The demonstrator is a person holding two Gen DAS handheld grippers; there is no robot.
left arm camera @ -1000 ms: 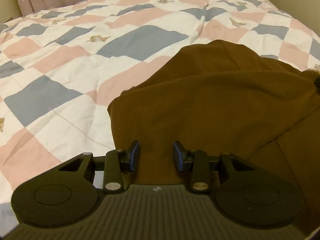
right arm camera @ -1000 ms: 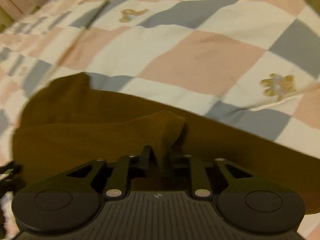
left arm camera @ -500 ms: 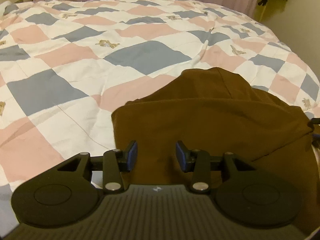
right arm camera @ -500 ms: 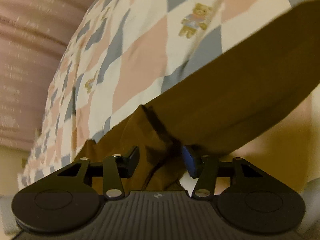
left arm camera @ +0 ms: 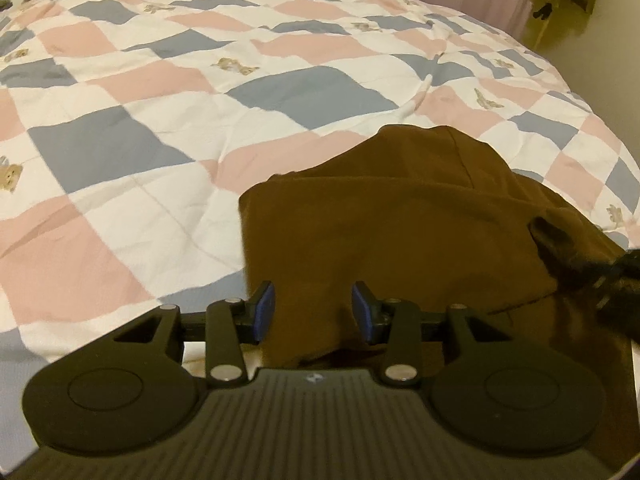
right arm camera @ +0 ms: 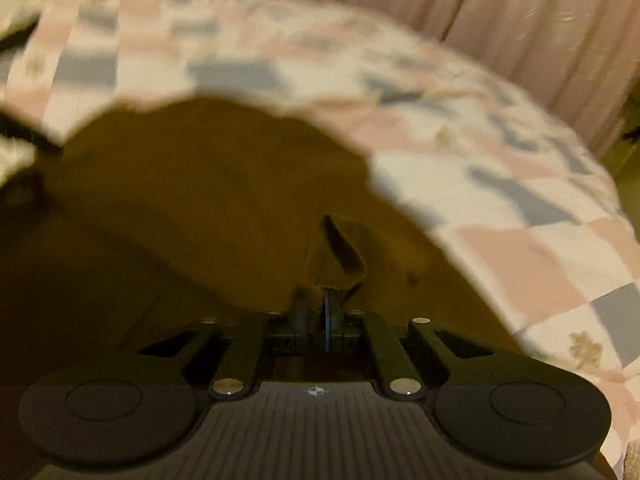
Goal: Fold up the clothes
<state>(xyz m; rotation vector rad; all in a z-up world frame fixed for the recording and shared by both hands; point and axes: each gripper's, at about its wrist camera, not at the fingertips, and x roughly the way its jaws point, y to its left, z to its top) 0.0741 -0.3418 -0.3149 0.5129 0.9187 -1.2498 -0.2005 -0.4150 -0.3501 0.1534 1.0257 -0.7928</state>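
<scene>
A brown garment (left arm camera: 400,232) lies folded over on a bed covered by a quilt (left arm camera: 160,128) checked in pink, grey-blue and white with small bear prints. It sits toward the near right part of the bed, its near edge hanging past the mattress edge.

The left gripper (left arm camera: 313,310) is held low at that near edge, pointing across the bed. Its blue-padded fingers (left arm camera: 264,310) stand apart, with brown cloth between them but not pinched.

The right gripper (right arm camera: 318,320) points up the bed from the garment's (right arm camera: 208,184) right side, the view blurred. Its fingers are drawn together, clamping a small fold of the brown cloth that puckers up just ahead of them. Pink curtains (right arm camera: 500,12) hang behind the bed.
</scene>
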